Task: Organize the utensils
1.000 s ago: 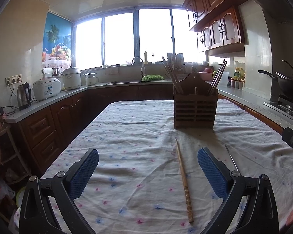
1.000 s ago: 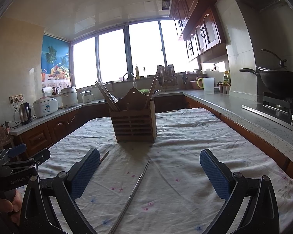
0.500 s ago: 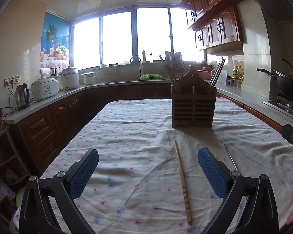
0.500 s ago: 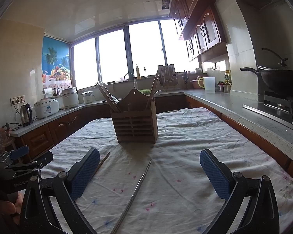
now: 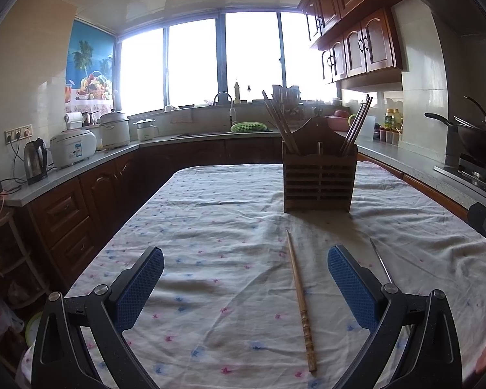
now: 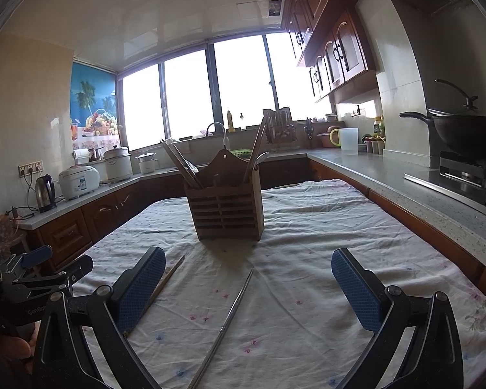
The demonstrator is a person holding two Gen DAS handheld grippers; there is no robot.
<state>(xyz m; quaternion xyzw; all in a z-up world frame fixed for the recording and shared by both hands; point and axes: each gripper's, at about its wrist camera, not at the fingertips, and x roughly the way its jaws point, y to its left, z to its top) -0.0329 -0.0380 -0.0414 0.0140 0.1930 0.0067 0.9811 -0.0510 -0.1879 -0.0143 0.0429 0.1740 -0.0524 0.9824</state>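
Observation:
A wooden utensil holder [image 5: 319, 178] with several chopsticks in it stands upright on the cloth-covered table [image 5: 210, 227]; it also shows in the right wrist view [image 6: 225, 210]. A wooden chopstick [image 5: 301, 301] lies flat between my left gripper's fingers, near the right one. A metal chopstick [image 6: 225, 327] lies between my right gripper's fingers; it also shows in the left wrist view [image 5: 380, 262]. The wooden chopstick [image 6: 165, 282] lies beside my right gripper's left finger. My left gripper [image 5: 245, 280] is open and empty. My right gripper [image 6: 248, 282] is open and empty.
Counters run around the table: a kettle [image 5: 35, 161] and rice cookers [image 5: 73, 147] at left, a sink [image 5: 223, 110] at the back, a wok [image 6: 466, 133] on a stove at right. The left gripper [image 6: 39, 278] shows at the right view's left edge.
Both views have shifted slightly: the holder and chopsticks sit a little lower and further left in the frames. Both grippers stay open and nothing on the table has moved.

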